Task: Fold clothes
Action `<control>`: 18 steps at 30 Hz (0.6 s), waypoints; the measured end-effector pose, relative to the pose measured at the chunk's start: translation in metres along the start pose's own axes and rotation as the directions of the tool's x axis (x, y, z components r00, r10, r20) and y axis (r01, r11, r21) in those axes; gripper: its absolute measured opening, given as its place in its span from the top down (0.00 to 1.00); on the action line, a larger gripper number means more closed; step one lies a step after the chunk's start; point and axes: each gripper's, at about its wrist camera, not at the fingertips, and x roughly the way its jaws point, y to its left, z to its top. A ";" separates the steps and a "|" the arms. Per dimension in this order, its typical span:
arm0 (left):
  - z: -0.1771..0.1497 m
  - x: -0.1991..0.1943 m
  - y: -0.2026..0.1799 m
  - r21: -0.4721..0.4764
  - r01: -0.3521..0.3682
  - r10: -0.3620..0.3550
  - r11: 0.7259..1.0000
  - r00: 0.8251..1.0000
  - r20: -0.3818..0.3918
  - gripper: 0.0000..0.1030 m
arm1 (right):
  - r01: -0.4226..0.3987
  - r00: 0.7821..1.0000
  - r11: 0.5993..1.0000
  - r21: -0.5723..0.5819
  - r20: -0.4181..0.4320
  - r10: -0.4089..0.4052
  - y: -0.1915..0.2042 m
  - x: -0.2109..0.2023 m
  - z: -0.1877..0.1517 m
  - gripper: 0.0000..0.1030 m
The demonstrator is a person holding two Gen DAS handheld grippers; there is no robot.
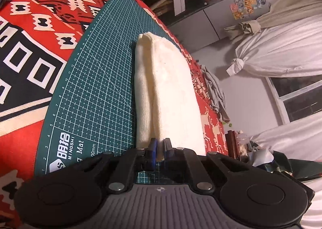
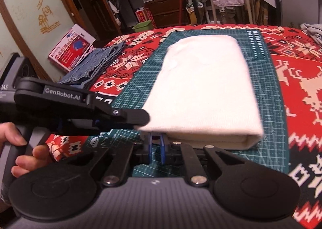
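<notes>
Underneath everything lay a big red patterned blanket [image 2: 297,72], and on it a green cutting mat [image 2: 269,96]. On the mat sat the folded white cloth [image 2: 203,88]. The left gripper [image 1: 159,149] was pinched tight on the cloth's near edge. The right gripper [image 2: 156,145] was nearly shut at that edge too, but I could not tell if it held any cloth. One hard tug might pull the neat fold open.

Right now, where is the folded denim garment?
In the right wrist view the folded denim garment lies on the red patterned blanket, left of the green cutting mat holding the cream folded cloth, toward the bed's left edge.
</notes>
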 end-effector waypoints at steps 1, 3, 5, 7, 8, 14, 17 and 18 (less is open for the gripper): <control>0.001 0.001 0.001 -0.003 0.000 0.000 1.000 1.000 -0.001 0.93 | 0.008 1.000 1.000 0.011 0.010 -0.008 -0.003 -0.005 0.000 0.91; 0.001 0.001 0.001 0.000 0.001 -0.001 1.000 1.000 -0.002 0.93 | 0.024 0.999 0.999 0.034 0.035 -0.025 -0.009 -0.016 0.002 0.91; 0.001 0.002 -0.001 0.010 -0.004 0.004 1.000 1.000 -0.002 0.93 | 0.038 0.997 0.998 0.056 0.069 -0.042 -0.015 -0.026 0.006 0.91; 0.000 0.002 -0.001 0.021 -0.010 0.010 1.000 1.000 0.000 0.93 | 0.054 0.994 0.997 0.059 0.097 -0.060 -0.018 -0.029 0.011 0.91; 0.000 0.002 -0.001 0.024 -0.011 0.011 1.000 1.000 0.000 0.93 | 0.060 0.993 0.996 0.061 0.100 -0.066 -0.019 -0.028 0.015 0.91; -0.001 0.003 0.000 0.034 -0.018 0.018 0.999 1.000 0.003 0.93 | 0.119 0.988 0.991 0.067 0.095 -0.125 -0.034 -0.026 0.015 0.91; -0.002 0.003 -0.001 0.045 -0.023 0.023 0.999 1.000 0.004 0.93 | 0.159 0.981 0.983 0.088 0.099 -0.167 -0.046 -0.034 0.012 0.95; -0.002 0.003 -0.001 0.049 -0.024 0.024 0.999 1.000 0.004 0.93 | 0.172 0.978 0.981 0.095 0.099 -0.181 -0.050 -0.037 0.010 0.96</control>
